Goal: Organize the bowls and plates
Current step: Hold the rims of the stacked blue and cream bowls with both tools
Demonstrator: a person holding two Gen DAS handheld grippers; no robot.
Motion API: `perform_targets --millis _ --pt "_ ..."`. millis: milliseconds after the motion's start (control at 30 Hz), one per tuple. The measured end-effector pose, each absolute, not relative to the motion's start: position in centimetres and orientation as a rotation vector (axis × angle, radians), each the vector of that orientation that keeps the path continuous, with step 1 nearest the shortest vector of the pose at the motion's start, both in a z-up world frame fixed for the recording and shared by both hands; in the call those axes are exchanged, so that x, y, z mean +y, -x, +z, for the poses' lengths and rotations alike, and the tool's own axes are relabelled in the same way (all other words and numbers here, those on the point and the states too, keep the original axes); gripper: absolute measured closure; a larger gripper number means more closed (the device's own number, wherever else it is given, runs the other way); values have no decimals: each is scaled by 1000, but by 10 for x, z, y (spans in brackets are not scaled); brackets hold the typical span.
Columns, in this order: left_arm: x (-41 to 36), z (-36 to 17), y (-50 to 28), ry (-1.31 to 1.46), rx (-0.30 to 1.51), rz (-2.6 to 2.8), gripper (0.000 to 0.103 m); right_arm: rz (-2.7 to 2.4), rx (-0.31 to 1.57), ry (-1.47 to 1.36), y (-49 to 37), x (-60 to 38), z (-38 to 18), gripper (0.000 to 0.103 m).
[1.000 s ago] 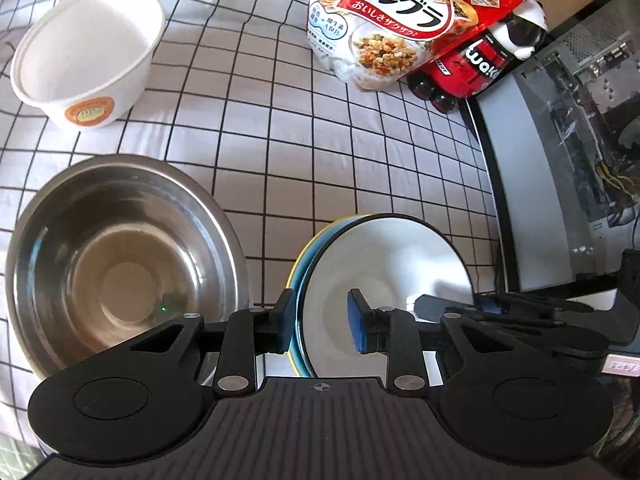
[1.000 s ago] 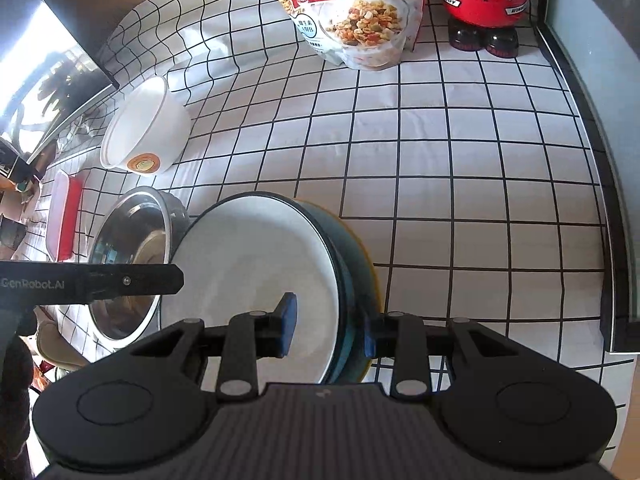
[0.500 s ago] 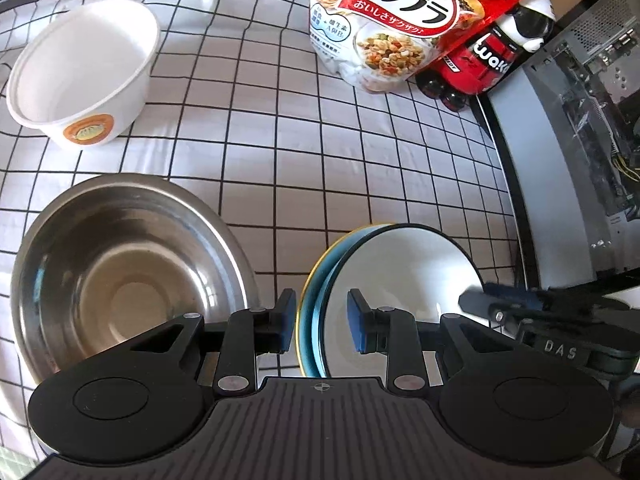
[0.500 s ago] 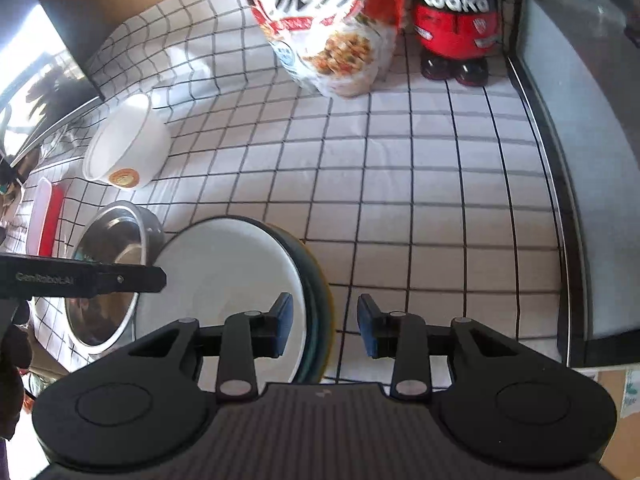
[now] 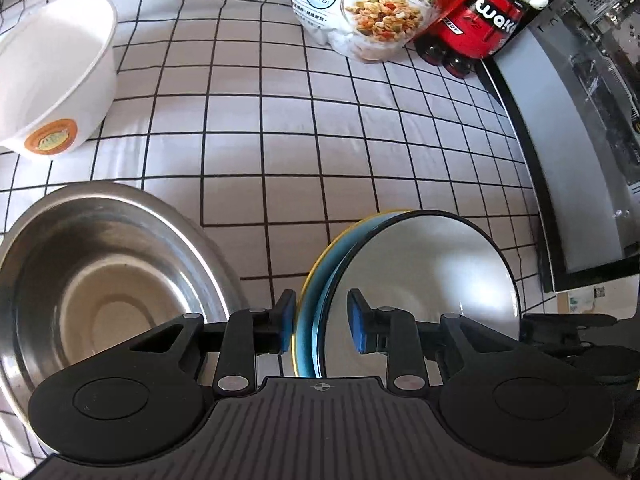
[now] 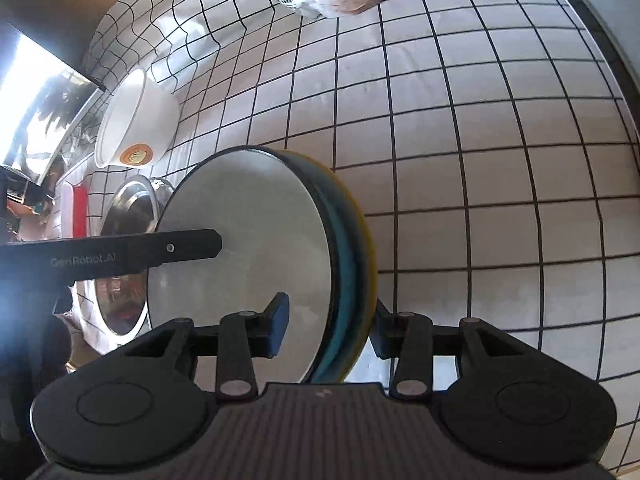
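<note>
So, both grippers straddle the plate stack (image 5: pixel 424 280), lower centre of each view, plates tilted on edge above the checked cloth (image 5: pixel 280 140). Left gripper (image 5: pixel 322 326) is spread, rim between its pads, contact not clear; right gripper (image 6: pixel 328 322) is spread too, pads either side of the stack. Best to close evenly and keep the white, teal and yellow plates together. Steel bowl (image 5: pixel 100 280) sits just beside at lower left. Farther out: white paper bowl (image 5: pixel 52 80), cereal bag (image 5: pixel 372 12), red bottle (image 5: pixel 484 20). Open cloth between; dark ledge (image 5: pixel 560 160) at right.
</note>
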State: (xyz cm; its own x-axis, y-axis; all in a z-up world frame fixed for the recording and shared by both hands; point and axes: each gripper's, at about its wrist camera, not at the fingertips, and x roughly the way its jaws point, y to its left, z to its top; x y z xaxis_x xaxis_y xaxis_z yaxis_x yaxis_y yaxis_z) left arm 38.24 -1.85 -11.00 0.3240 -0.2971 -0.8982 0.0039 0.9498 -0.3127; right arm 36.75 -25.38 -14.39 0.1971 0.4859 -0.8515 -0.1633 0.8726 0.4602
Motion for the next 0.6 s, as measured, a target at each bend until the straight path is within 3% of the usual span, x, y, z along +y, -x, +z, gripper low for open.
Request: perform_targets --millis 600 --pt "-6 -111 -397 388 1221 -208 73 428 1229 -219 -401 -244 -138 61"
